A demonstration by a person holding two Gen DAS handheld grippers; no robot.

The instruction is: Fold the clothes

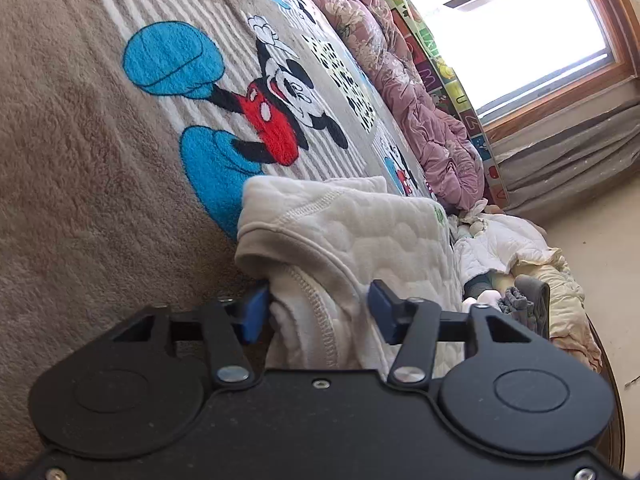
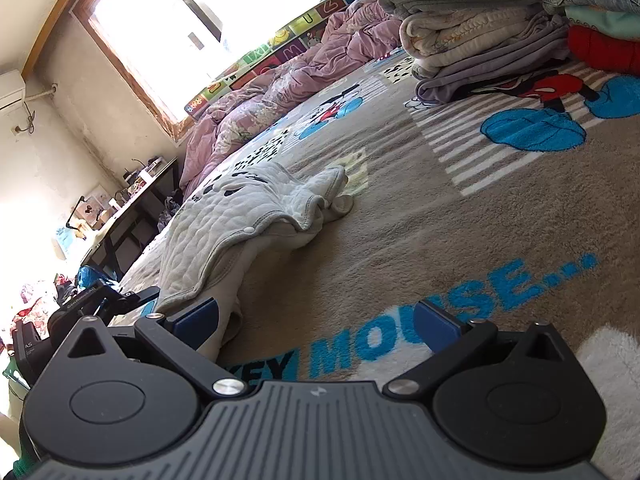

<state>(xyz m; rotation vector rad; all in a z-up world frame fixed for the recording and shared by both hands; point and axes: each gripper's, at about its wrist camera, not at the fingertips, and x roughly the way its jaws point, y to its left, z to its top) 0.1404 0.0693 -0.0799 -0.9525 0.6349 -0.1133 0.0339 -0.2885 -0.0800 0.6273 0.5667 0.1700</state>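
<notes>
Left wrist view only: left gripper (image 1: 318,306), blue fingers (image 1: 256,312) narrowed around a bunched fold of the quilted white garment (image 1: 352,236), left pad against the cloth, right pad's contact unclear. Beyond, fuzzy brown blanket (image 1: 80,160) on the bed with one large cartoon mouse (image 1: 276,108), then a rumpled pink quilt (image 1: 400,80). Right wrist view only: one desk (image 2: 132,204) at left, same garment (image 2: 240,208) lying spread on the blanket, right gripper (image 2: 324,320) with fingers wide and empty, two stacks of folded clothes (image 2: 480,32) at far right.
</notes>
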